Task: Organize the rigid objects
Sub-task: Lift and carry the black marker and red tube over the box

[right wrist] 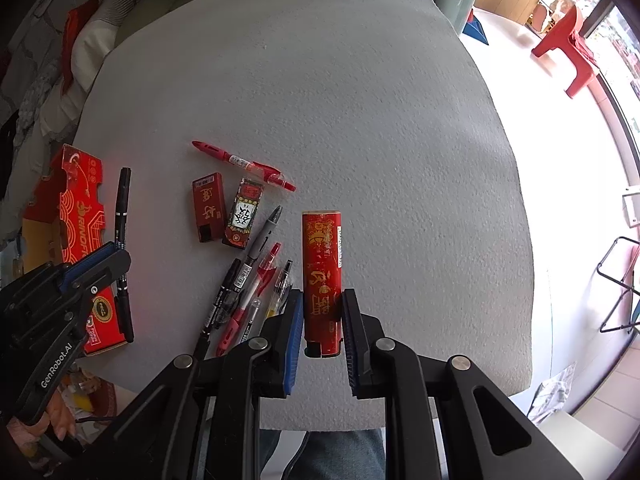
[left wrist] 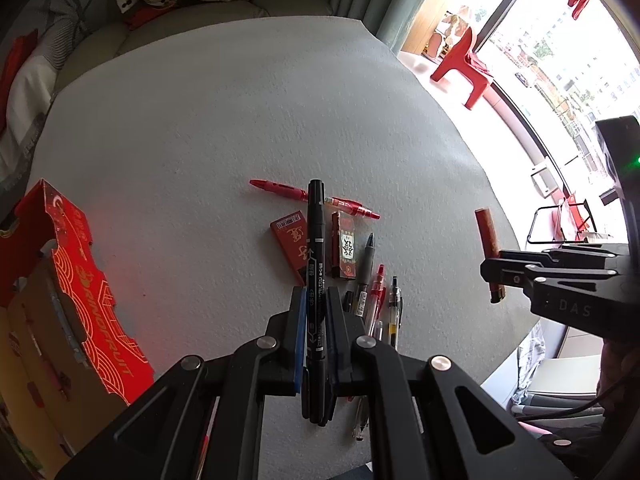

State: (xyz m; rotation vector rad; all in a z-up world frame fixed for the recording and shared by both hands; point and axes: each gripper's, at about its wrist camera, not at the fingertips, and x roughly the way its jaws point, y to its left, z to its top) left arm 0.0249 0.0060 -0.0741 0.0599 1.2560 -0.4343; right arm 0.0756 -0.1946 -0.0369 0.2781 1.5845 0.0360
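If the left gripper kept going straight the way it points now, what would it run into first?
Probably the small red box or the red pen beyond it. The left gripper, holding the black marker, looks raised above them, so depth is uncertain.

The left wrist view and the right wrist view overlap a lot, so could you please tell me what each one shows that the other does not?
Only the left wrist view shows the right hand-held gripper from the side, shut on the red tube.

Only the right wrist view shows the tube's gold-printed face, the left hand-held gripper from the side, and the person's jeans.

Both show the black marker held by the left hand-held gripper, the red box, two small red packs and the loose pens.
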